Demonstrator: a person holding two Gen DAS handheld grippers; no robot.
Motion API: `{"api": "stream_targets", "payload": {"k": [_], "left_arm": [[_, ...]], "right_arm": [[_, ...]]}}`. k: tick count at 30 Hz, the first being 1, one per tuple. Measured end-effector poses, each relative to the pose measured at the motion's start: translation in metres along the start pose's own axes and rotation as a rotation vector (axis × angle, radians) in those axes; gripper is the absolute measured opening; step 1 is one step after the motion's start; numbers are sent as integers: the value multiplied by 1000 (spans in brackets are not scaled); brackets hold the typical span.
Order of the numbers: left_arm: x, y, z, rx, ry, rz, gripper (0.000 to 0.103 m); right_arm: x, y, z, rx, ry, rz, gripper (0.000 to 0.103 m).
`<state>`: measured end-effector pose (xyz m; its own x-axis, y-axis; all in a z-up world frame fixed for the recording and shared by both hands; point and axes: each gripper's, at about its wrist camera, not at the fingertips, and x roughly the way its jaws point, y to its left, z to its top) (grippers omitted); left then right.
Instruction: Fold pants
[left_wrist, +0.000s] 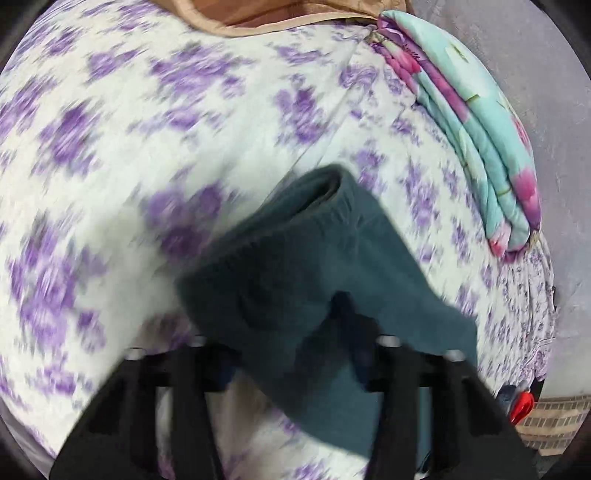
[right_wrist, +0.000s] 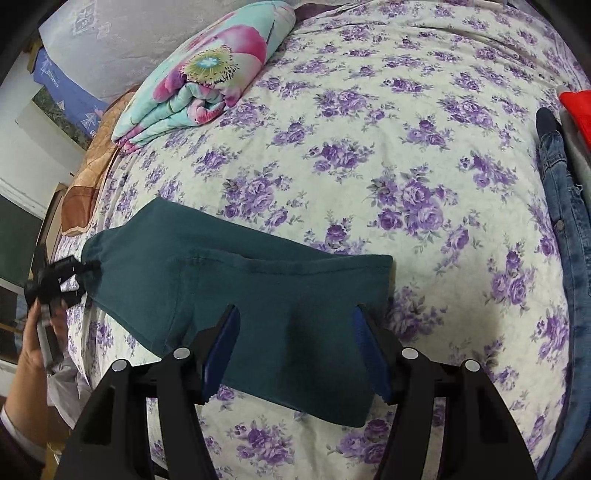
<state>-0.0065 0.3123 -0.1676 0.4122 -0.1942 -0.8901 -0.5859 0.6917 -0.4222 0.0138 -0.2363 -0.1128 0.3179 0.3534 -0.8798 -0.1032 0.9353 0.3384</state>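
Teal pants (right_wrist: 236, 295) between right claw (right_wrist: 295, 321) fingers

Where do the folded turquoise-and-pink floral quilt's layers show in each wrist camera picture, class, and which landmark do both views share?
Left wrist view: the floral quilt lies at the upper right, along the bed's edge.
Right wrist view: the floral quilt lies at the upper left, near the wall.
Shared landmark: the teal pants on the purple-flowered bedsheet.

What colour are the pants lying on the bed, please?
Dark teal pants, clearest in the right wrist view.
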Motion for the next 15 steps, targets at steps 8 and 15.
{"api": "stream_targets", "payload": {"k": [8,15], "left_arm": [[-83,-99,-45,328,-163,-66,11],[-58,-234,-188,853,68,-197,77]], "right_arm": [[-12,-12,1,13,-28,22,64],[-16,-27,9,49,-43,82,64]]}}
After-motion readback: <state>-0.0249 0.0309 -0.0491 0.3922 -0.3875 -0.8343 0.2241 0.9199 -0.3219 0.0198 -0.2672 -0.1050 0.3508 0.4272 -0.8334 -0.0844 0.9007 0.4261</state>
